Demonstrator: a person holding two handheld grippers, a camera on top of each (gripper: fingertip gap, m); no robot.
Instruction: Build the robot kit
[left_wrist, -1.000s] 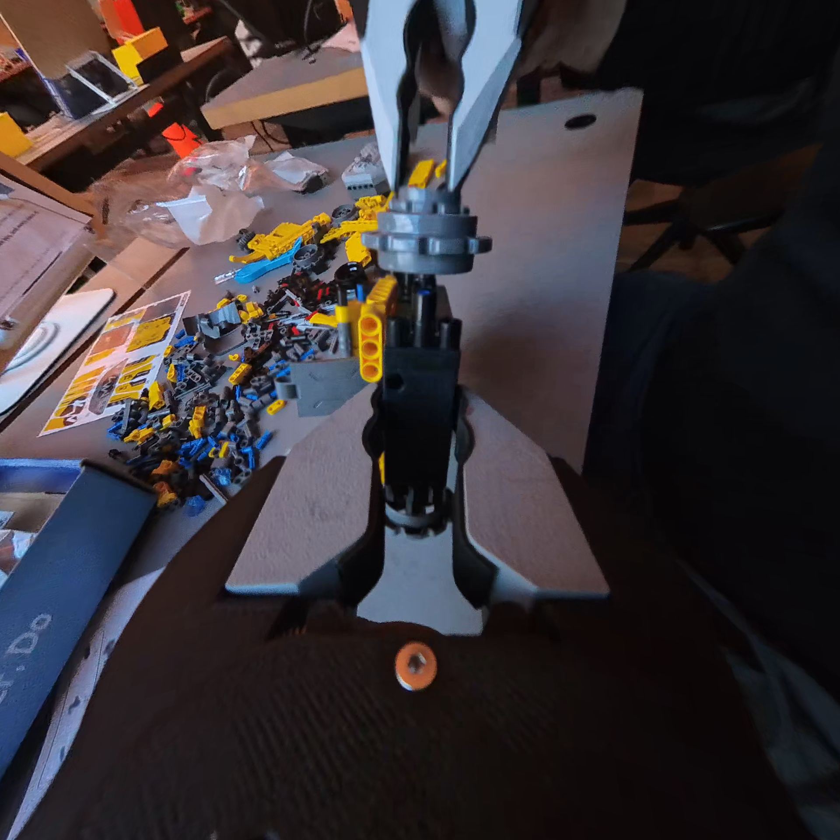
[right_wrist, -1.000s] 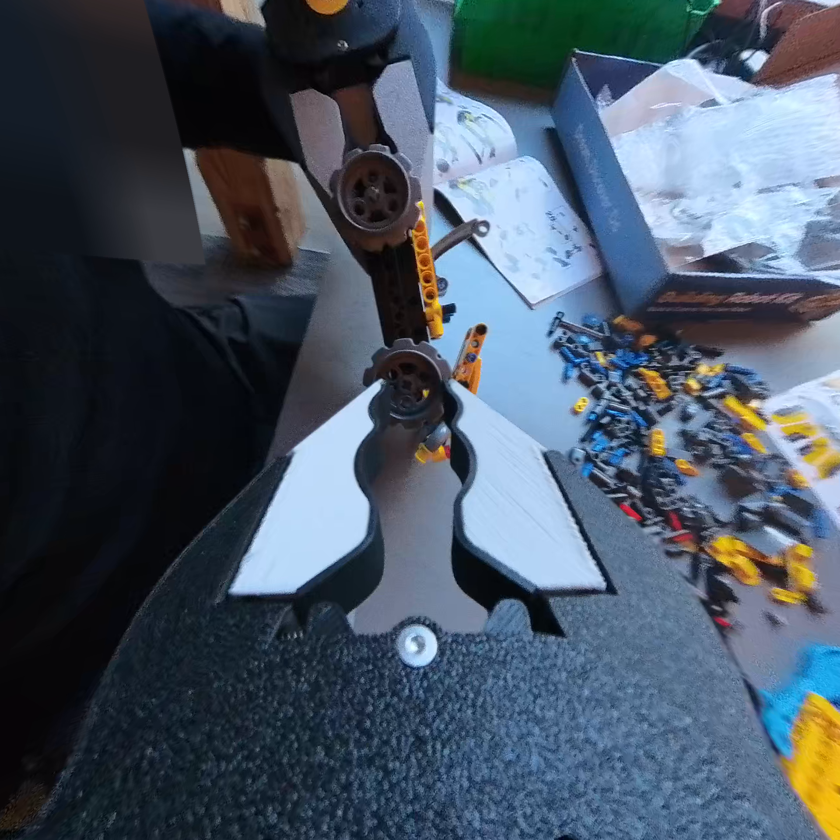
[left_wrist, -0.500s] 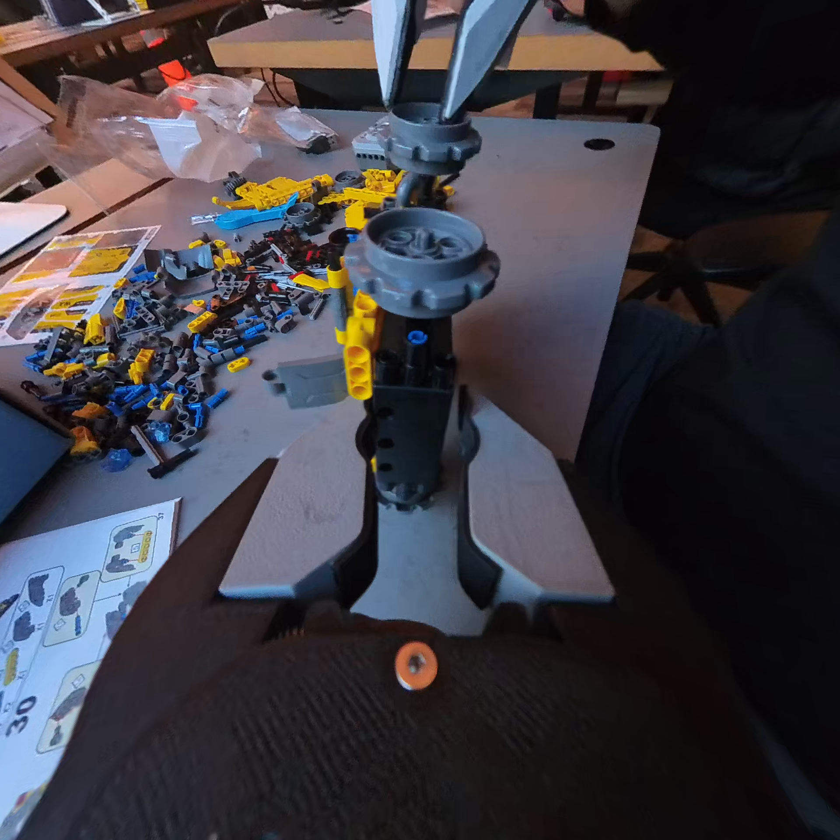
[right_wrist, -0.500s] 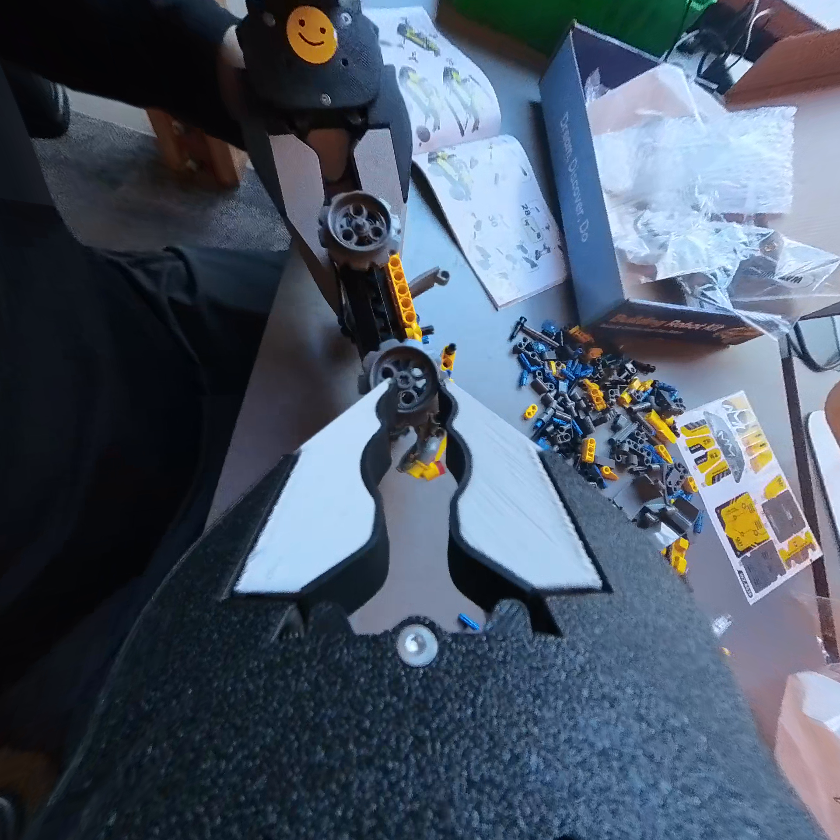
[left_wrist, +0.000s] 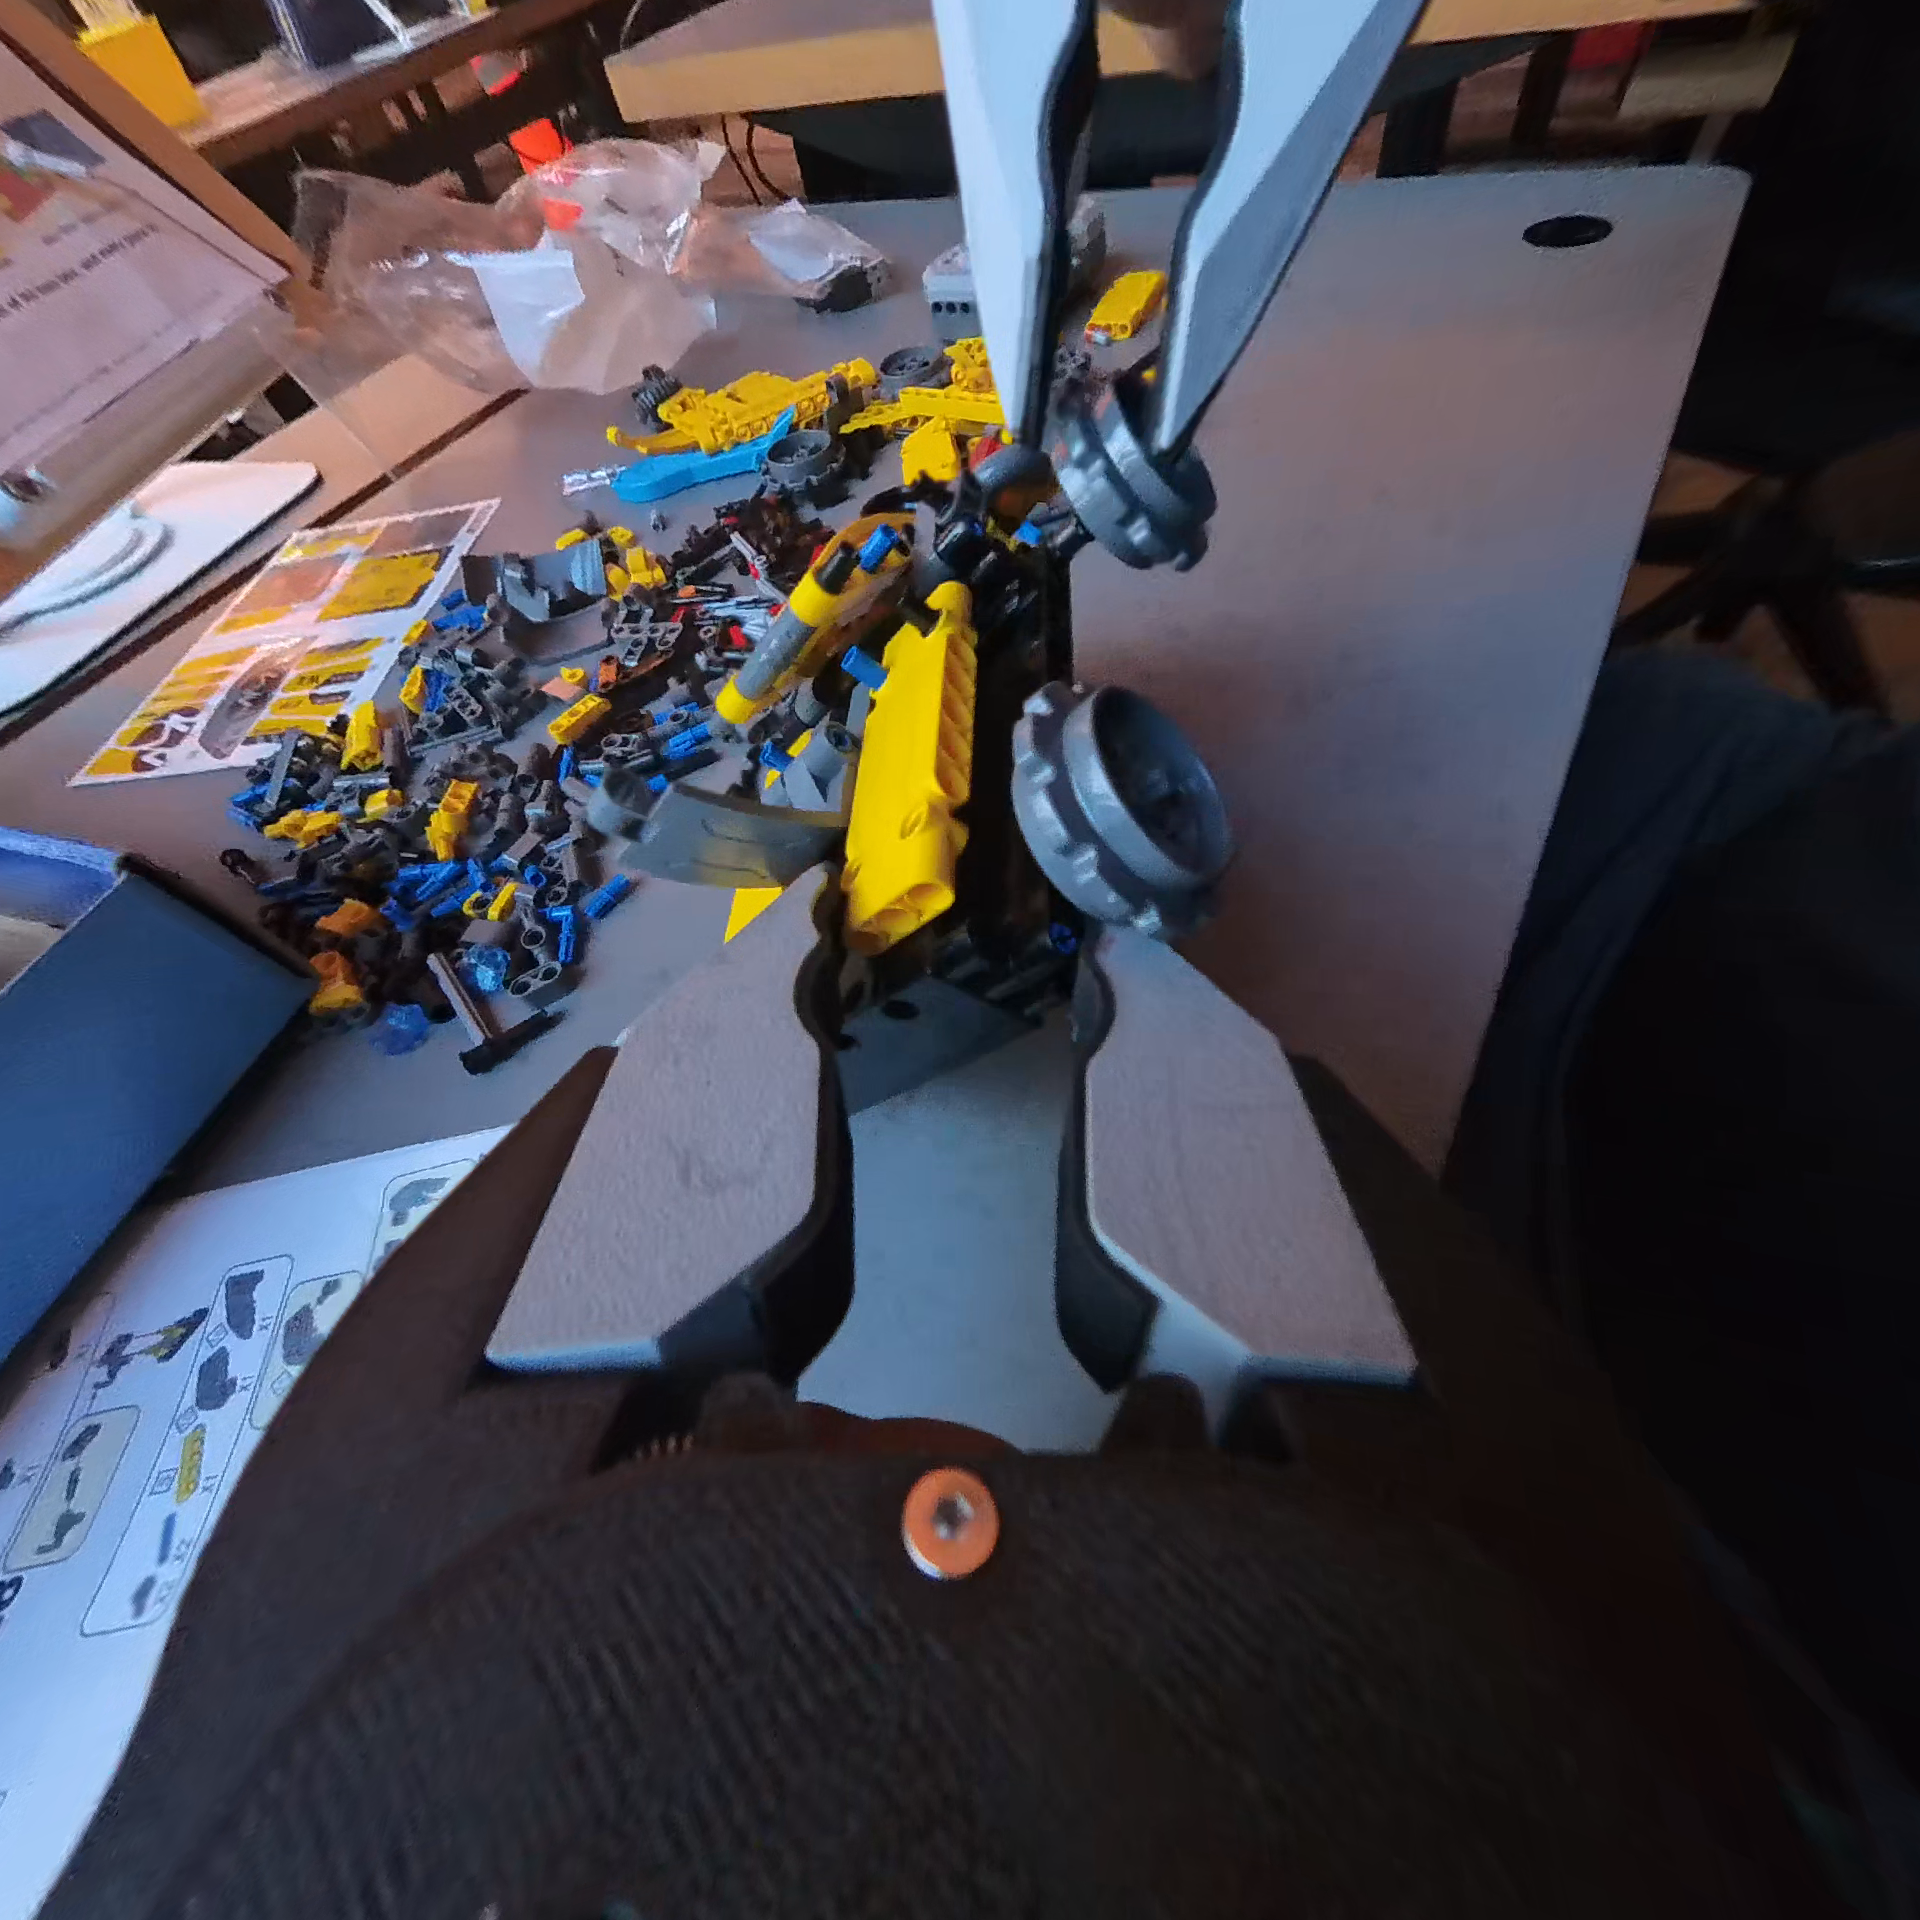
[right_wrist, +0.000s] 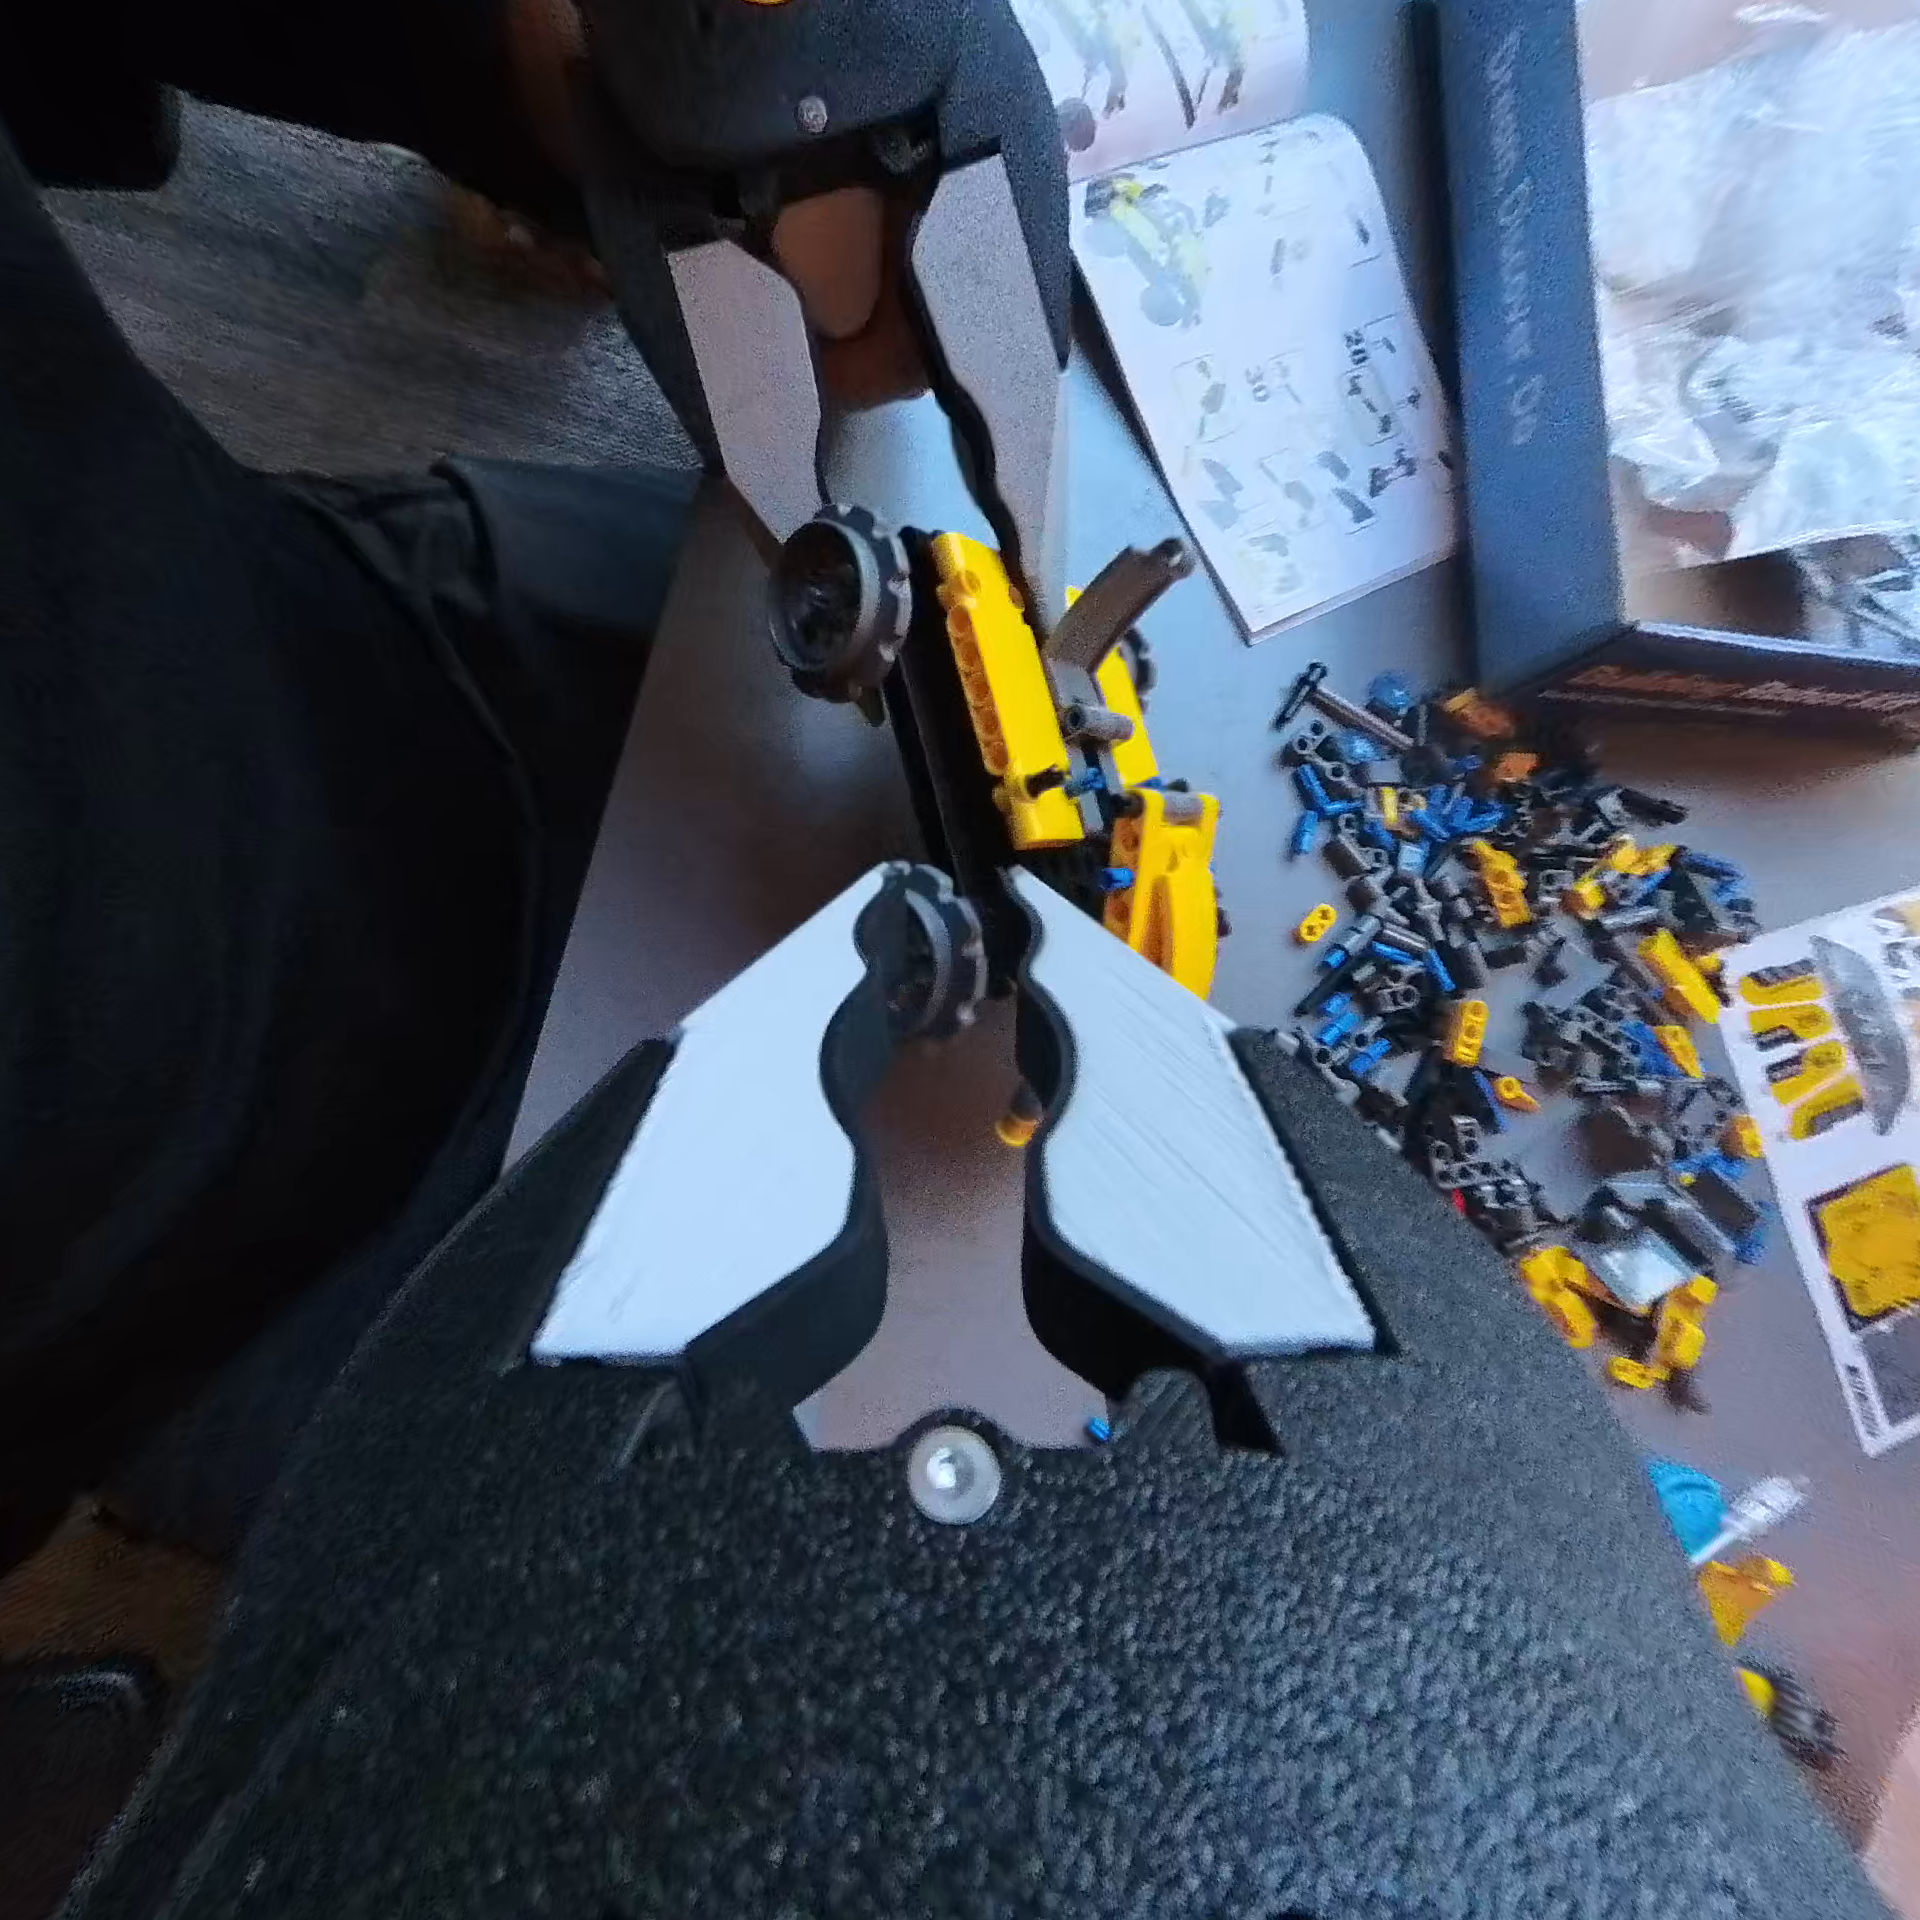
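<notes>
Above the counter (left_wrist: 1403, 623) near its right edge, both tools pinch one half-built brick model (left_wrist: 935, 769): the left tool (left_wrist: 951, 966) its base, the right tool (right_wrist: 951, 935) a grey wheel (right_wrist: 935, 966). Many loose pieces (left_wrist: 468, 790) lie unassembled toward the counter's left side, so much building looks left.

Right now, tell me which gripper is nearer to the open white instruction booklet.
Left. The left gripper holds the yellow-and-black brick model right beside the open white instruction booklet; the right gripper grips the model's far grey wheel, further from the booklet.

I saw both grippers, left (left_wrist: 951, 940) and right (right_wrist: 951, 914), wearing pale grey wedge fingers (right_wrist: 727, 1174) edged in black on grainy black bodies, each with one round screw (left_wrist: 949, 1522), plus my dark sleeve (right_wrist: 260, 831).
</notes>
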